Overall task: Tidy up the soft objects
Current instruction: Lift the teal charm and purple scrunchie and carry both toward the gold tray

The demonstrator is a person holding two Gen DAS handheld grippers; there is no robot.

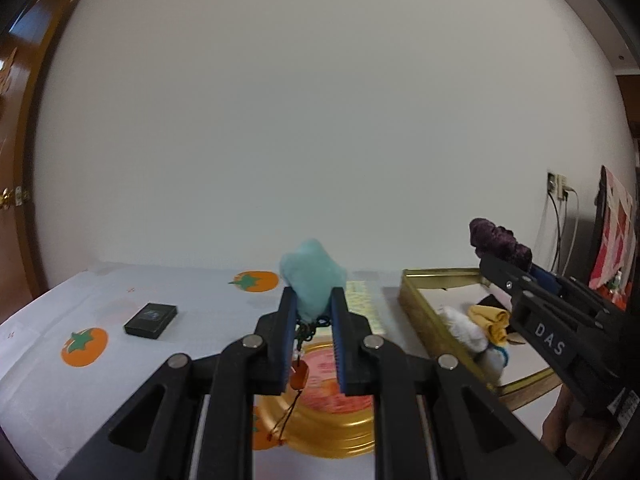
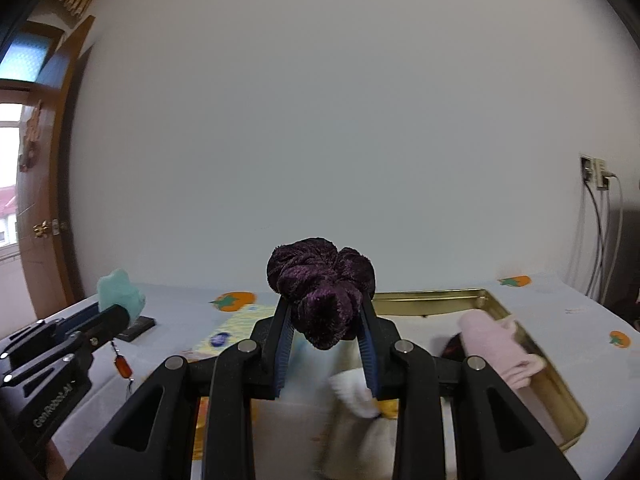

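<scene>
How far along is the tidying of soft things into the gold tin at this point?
Partly done. The gold rectangular tin already holds a rolled pink cloth, a yellow rolled cloth and a white fluffy item. In hand: the left claw grips a light blue plush toy, and the right claw grips a dark purple velvet scrunchie, both held above the table. Left: placing these two.

A plain white wall [image 2: 320, 120] rises behind the table, wooden door [image 2: 48, 200] at left.
</scene>
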